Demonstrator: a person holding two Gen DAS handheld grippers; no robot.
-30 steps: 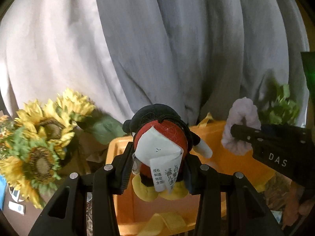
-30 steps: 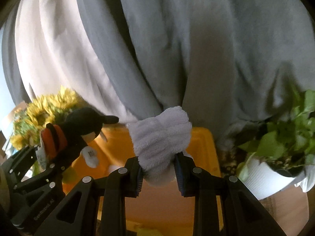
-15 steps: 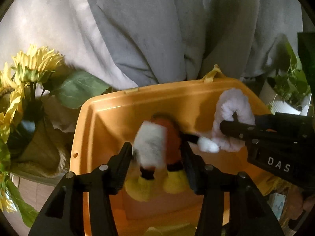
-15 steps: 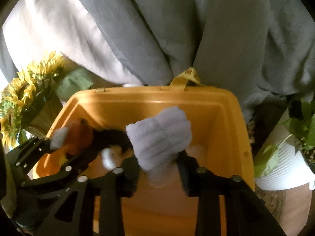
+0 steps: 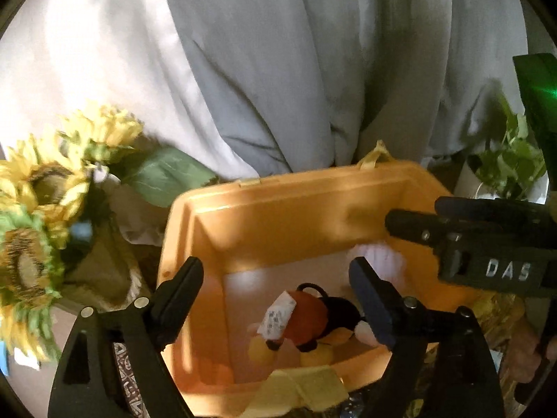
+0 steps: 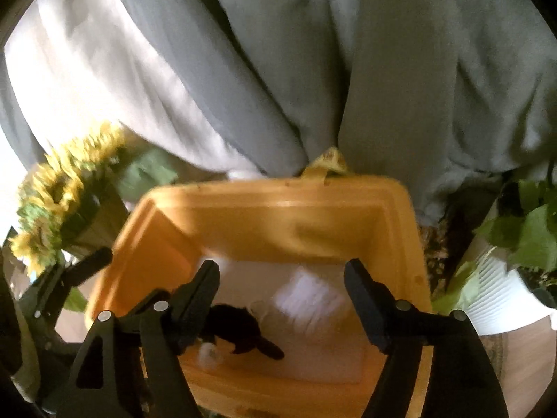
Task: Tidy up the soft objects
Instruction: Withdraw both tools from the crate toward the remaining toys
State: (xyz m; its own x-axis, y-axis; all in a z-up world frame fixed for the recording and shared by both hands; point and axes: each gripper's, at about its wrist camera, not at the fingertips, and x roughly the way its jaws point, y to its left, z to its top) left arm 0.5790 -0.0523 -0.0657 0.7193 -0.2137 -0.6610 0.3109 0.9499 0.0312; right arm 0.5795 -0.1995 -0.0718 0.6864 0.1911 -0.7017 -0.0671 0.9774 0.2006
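Note:
An orange plastic bin (image 5: 264, 209) (image 6: 278, 209) fills the lower half of both views. A plush toy (image 5: 306, 320) with a black head, red body, yellow feet and a white tag lies on its floor; the right wrist view shows the plush toy (image 6: 240, 329) as a dark shape. Beside it lies a fluffy white cloth (image 6: 310, 299), glimpsed as the white cloth (image 5: 374, 256) in the left wrist view. My left gripper (image 5: 275, 299) hovers over the bin, its jaws opening, nothing pressed between them. My right gripper (image 6: 282, 296) (image 5: 410, 224) is likewise opening above the cloth, apart from it.
Grey and white curtains (image 5: 296, 69) hang right behind the bin. Artificial sunflowers (image 5: 41, 209) (image 6: 62, 188) stand to its left. A green plant in a white pot (image 6: 504, 278) stands to its right. A yellow strap (image 5: 303, 390) lies over the bin's near rim.
Both grippers tipped down over the bin and spread their jaws. The plush toy dropped from the left gripper and the white cloth from the right; both now lie on the bin floor.

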